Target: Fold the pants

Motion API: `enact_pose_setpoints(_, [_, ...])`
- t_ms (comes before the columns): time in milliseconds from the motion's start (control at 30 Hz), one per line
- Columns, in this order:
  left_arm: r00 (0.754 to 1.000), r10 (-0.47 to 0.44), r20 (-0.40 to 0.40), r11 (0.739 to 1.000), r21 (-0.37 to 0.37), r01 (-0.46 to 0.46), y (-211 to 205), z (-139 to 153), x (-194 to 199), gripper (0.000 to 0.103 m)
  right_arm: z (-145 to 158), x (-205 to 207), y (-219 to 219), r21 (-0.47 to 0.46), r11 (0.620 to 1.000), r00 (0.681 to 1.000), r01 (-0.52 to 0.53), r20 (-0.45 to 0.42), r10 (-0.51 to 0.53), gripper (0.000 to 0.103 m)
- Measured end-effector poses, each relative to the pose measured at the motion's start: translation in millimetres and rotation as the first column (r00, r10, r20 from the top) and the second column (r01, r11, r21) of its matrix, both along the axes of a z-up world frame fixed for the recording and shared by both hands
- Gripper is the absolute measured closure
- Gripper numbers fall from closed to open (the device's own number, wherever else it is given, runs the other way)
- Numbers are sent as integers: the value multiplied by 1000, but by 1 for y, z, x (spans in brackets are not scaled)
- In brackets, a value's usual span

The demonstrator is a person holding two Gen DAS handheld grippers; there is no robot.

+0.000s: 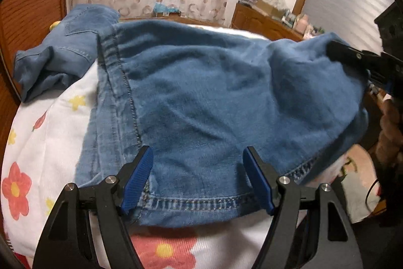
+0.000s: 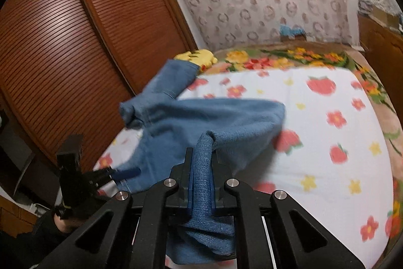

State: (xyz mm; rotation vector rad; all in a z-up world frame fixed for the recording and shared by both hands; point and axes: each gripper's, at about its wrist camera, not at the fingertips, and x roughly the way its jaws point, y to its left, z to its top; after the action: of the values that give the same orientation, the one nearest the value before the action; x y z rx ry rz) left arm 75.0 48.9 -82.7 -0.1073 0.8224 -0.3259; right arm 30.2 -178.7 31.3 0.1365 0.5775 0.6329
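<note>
At the near edge of the bed (image 2: 327,97), the left gripper (image 1: 199,178) stands with its jaws apart, the ribbed blue pads (image 1: 139,180) straddling the stitched hem of the pants (image 1: 201,92) without pressing on it; judged, it is placed to take this hem for the fold. At the bed's right side, the right gripper (image 2: 201,183) is clamped together on a bunched ridge of the denim, which passes between the pads and hangs in a loose wad below; the cloth rises tented toward it, judged a lift to carry one part over. The pants are soft, faded blue denim with a dark seam, spread over a white flower-print sheet (image 1: 37,143). Their far portion, bearing a patch pocket, lies crumpled at the far left edge by a slatted wooden wardrobe (image 2: 88,42).
</note>
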Motion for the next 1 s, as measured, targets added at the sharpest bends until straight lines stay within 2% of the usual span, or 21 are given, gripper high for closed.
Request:
enact_pose_setpoints(267, [992, 103, 66, 995, -13, -103, 64, 31, -24, 28, 26, 3, 44, -29, 995, 991, -98, 88, 100, 94])
enact_pose_setpoints(467, [976, 193, 103, 981, 0, -194, 102, 45, -38, 28, 24, 15, 107, -68, 965, 960, -255, 103, 261, 94])
enact_pose_setpoints(600, [963, 245, 110, 969, -7, -246, 119, 52, -45, 28, 1, 12, 156, -136, 918, 923, -372, 52, 381, 94])
enact_pose_setpoints(733, [952, 285, 110, 958, -9, -286, 134, 53, -47, 28, -43, 11, 180, -162, 879, 894, -449, -73, 443, 94])
enact_pose_setpoints(867, [949, 295, 107, 955, -12, -295, 138, 51, -43, 28, -66, 11, 180, -200, 878, 900, -435, -134, 416, 94])
enact_pose_setpoints(933, [950, 292, 108, 956, -15, -292, 141, 50, -41, 28, -61, 11, 172, -183, 887, 905, -423, -138, 403, 89])
enact_pose_setpoints(1000, [952, 284, 111, 959, -18, -284, 136, 51, -39, 28, -52, 10, 167, -176, 894, 910, -412, -133, 393, 74])
